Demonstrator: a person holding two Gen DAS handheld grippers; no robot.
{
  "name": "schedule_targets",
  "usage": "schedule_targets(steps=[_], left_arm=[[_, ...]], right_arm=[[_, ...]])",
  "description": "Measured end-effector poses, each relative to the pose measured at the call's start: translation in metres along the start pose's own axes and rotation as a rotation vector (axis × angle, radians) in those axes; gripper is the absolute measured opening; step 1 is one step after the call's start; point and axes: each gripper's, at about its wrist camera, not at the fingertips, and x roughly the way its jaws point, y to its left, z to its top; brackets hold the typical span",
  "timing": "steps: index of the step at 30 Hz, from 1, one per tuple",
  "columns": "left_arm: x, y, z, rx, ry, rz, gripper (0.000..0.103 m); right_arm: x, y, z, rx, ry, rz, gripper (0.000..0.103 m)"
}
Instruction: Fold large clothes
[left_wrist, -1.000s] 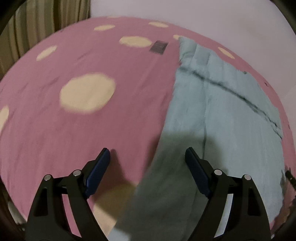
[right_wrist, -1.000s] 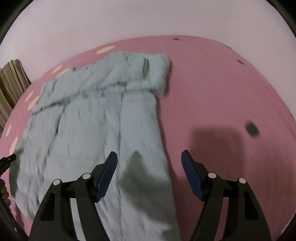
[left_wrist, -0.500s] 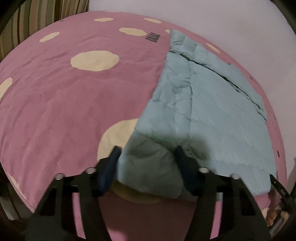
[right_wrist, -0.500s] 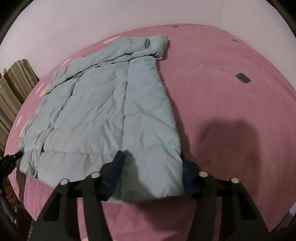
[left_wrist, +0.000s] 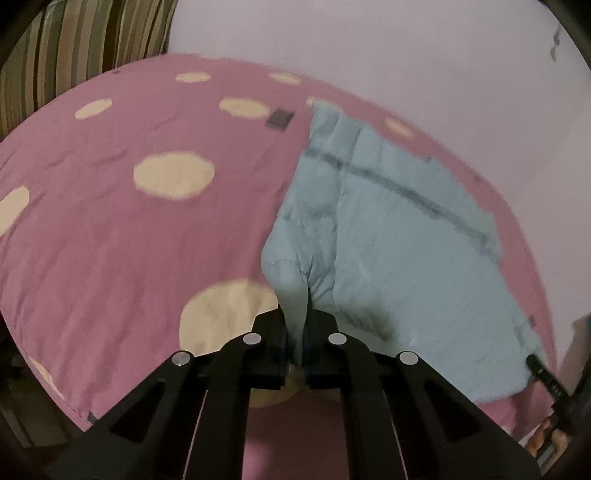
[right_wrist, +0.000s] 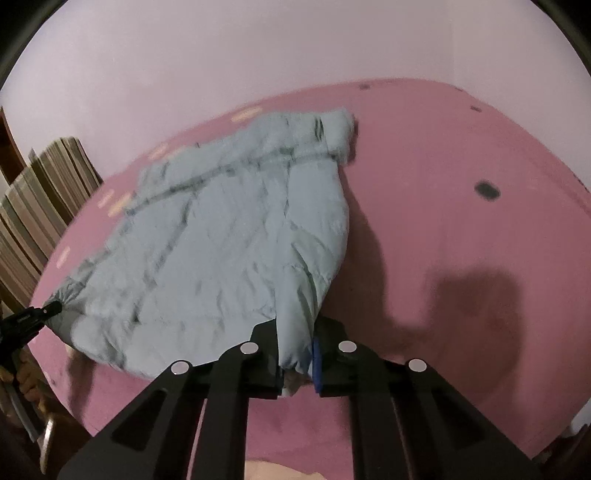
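A large light-blue padded jacket lies on a pink bedspread with cream spots. My left gripper is shut on the jacket's near left hem corner, and the cloth bunches up between its fingers. My right gripper is shut on the near right hem corner of the jacket, which is lifted a little. The collar end lies at the far side. Each gripper's tip shows at the edge of the other view, the right one and the left one.
A pale wall stands behind the bed. A striped curtain hangs at the far left. The pink bedspread stretches to the right of the jacket with a small dark mark. The bed's near edge runs just below the grippers.
Both grippers were open above the jacket, dropped to its near hem, and have closed on the two hem corners. The hem now rises off the bed.
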Motion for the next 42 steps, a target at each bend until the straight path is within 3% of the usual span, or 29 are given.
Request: schedule_targets(steps=[5, 10, 15, 20, 27, 33, 34, 35, 38, 40, 42], left_arm=[[-0.010, -0.023, 0.052, 0.007, -0.077, -0.030, 0.004], [0.014, -0.047, 0.101, 0.022, -0.116, -0.016, 0.004], [0.073, -0.061, 0.153, 0.002, -0.094, 0.011, 0.004], [0.141, -0.072, 0.185, 0.024, -0.059, 0.068, 0.004], [0.220, -0.071, 0.188, 0.069, 0.027, 0.135, 0.004], [0.234, -0.073, 0.180, 0.116, 0.020, 0.160, 0.007], [0.233, -0.073, 0.180, 0.119, 0.015, 0.156, 0.011], [0.228, -0.073, 0.181, 0.119, 0.010, 0.141, 0.024], [0.209, -0.069, 0.185, 0.090, -0.029, 0.119, 0.060], [0.196, -0.066, 0.188, 0.078, -0.054, 0.105, 0.066], [0.185, -0.064, 0.190, 0.078, -0.069, 0.105, 0.068]], right_arm=[[-0.007, 0.002, 0.040, 0.033, -0.057, 0.054, 0.009], [0.013, -0.001, 0.101, 0.077, -0.100, 0.083, 0.009], [0.060, -0.007, 0.158, 0.132, -0.081, 0.094, 0.009], [0.122, -0.012, 0.195, 0.163, -0.022, 0.066, 0.009], [0.198, -0.025, 0.202, 0.186, 0.082, 0.017, 0.009], [0.213, -0.024, 0.197, 0.170, 0.095, 0.011, 0.011], [0.210, -0.023, 0.197, 0.164, 0.089, 0.010, 0.011], [0.208, -0.023, 0.198, 0.161, 0.085, 0.010, 0.013], [0.192, -0.025, 0.199, 0.159, 0.059, 0.019, 0.039], [0.175, -0.028, 0.200, 0.167, 0.018, 0.004, 0.060], [0.163, -0.031, 0.201, 0.167, -0.009, -0.005, 0.061]])
